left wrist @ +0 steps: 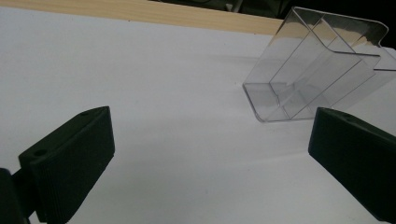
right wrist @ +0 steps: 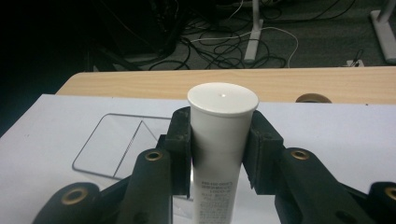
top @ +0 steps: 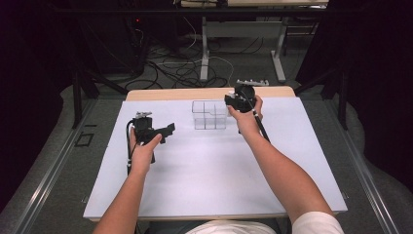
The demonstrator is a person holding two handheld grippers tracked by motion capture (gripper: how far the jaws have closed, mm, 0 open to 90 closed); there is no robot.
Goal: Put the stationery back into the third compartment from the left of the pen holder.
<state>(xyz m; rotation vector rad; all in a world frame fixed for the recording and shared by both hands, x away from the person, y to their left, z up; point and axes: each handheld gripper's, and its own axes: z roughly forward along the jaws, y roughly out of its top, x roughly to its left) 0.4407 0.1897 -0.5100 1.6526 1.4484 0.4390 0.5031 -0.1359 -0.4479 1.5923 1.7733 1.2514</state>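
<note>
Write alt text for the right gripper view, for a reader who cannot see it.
A white tube with a flat cap stands upright, clamped between the two black jaws of the right gripper. Behind it, a clear plastic divided box sits on the white table cover, with the wooden table edge and tangled cables on the floor beyond.

Bright, even light on the white table [top: 209, 170]; surroundings dark, pictures slightly soft.
</note>
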